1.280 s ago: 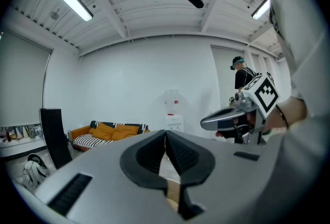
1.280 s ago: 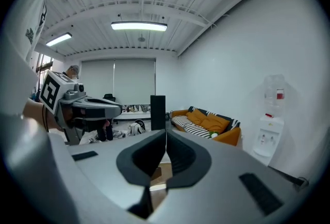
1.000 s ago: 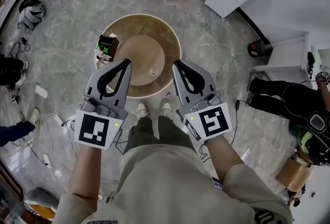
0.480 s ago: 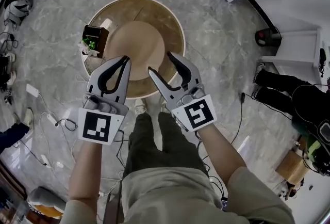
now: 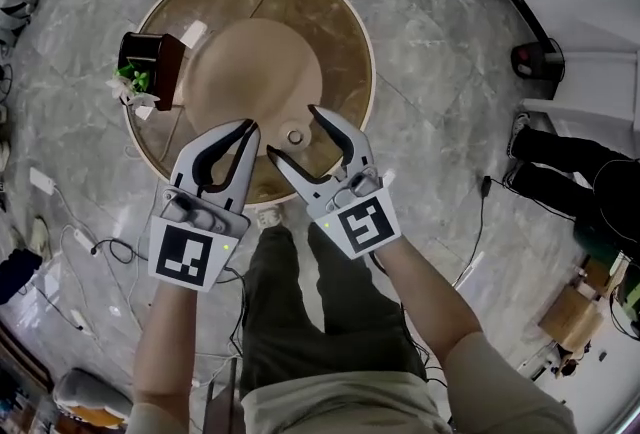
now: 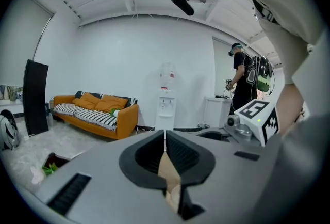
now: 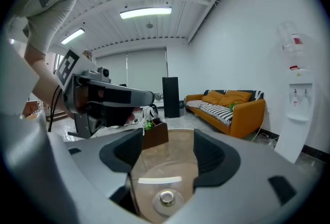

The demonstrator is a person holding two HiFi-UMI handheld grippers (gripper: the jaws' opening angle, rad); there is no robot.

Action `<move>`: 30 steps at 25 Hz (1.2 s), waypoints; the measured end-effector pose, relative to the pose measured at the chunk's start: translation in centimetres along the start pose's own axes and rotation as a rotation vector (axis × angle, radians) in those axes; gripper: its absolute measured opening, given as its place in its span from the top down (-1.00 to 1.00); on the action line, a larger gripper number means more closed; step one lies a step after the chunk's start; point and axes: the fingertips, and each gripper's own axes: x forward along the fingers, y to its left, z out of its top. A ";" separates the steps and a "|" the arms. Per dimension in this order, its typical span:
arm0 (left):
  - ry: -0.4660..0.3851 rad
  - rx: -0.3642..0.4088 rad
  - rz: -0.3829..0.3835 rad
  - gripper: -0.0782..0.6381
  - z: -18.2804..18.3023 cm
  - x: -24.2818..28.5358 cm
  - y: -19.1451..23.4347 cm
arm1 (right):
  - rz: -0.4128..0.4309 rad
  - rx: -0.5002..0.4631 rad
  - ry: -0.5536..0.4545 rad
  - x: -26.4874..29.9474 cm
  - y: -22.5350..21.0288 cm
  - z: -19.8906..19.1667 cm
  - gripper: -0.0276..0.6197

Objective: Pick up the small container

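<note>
The small container (image 5: 294, 135), a low round pale dish with a knobbed lid, sits near the front edge of the round wooden table (image 5: 365, 52). My right gripper (image 5: 291, 131) hovers over it with its jaws opening. In the right gripper view the container (image 7: 166, 198) lies low between the fingers, and the pads stand clear of it on both sides of my right gripper (image 7: 167, 153). To its left, my left gripper (image 5: 248, 126) is shut with nothing in it, over the table's front edge. In its own view the left gripper (image 6: 165, 138) points out into the room.
A dark brown box with green leaves (image 5: 150, 62) stands at the table's left rim, also in the right gripper view as the box (image 7: 155, 134). An orange sofa (image 6: 95, 112) and a water dispenser (image 6: 166, 99) line the wall. A person in black (image 5: 580, 187) stands right. Cables (image 5: 80, 252) trail on the floor.
The right gripper went from shut to wide open and swung left over the container. The head view came in over the table. The left gripper stayed shut.
</note>
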 end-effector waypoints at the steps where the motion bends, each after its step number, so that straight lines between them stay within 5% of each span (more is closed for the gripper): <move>1: 0.002 -0.011 -0.008 0.76 -1.2 0.4 0.2 | 0.007 -0.002 0.010 0.4 0.1 -1.5 0.09; 10: 0.045 -0.015 -0.082 0.76 -10.1 2.8 0.6 | -0.013 0.048 0.029 3.8 -0.4 -11.5 -0.06; 22: 0.088 -0.018 -0.169 0.76 -16.5 5.9 0.0 | 0.021 0.052 0.070 6.4 0.1 -17.9 -0.13; 30: 0.078 0.092 -0.325 0.76 -17.9 6.2 -2.0 | 0.016 0.025 0.094 7.1 0.1 -18.7 -0.12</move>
